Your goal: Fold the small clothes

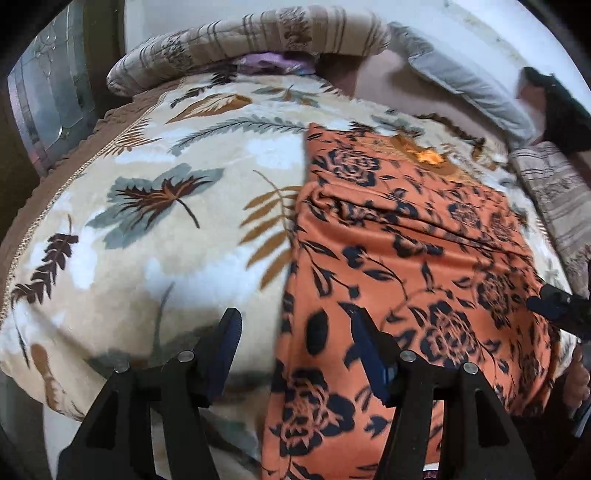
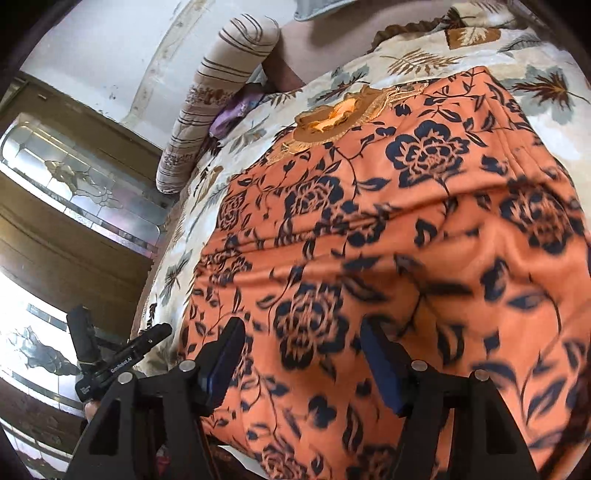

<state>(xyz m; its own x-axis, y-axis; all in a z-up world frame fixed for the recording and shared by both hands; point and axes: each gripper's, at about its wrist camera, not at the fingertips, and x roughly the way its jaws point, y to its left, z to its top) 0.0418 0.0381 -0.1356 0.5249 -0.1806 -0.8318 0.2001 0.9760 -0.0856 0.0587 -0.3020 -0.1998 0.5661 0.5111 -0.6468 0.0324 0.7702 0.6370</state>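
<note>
An orange garment (image 1: 406, 240) with dark blue roses lies flat on a cream leaf-patterned blanket (image 1: 166, 184) on a bed. Its embroidered neckline (image 1: 428, 155) sits at the far end. My left gripper (image 1: 293, 317) hovers open above the garment's near left edge, one finger over the blanket, the other over the cloth, nothing pinched. In the right wrist view the garment (image 2: 369, 221) fills the frame. My right gripper (image 2: 303, 326) stands open above its near part, with nothing between the pads. The right gripper's tip (image 1: 554, 306) shows at the garment's right side, and the left gripper (image 2: 122, 354) at the lower left.
A striped bolster (image 1: 258, 33) and a grey pillow (image 1: 472, 88) line the far side of the bed, with a purple cloth (image 1: 269, 61) tucked under the bolster. A cabinet with patterned glass doors (image 2: 74, 177) stands beside the bed. A dark object (image 1: 561, 110) lies at the far right.
</note>
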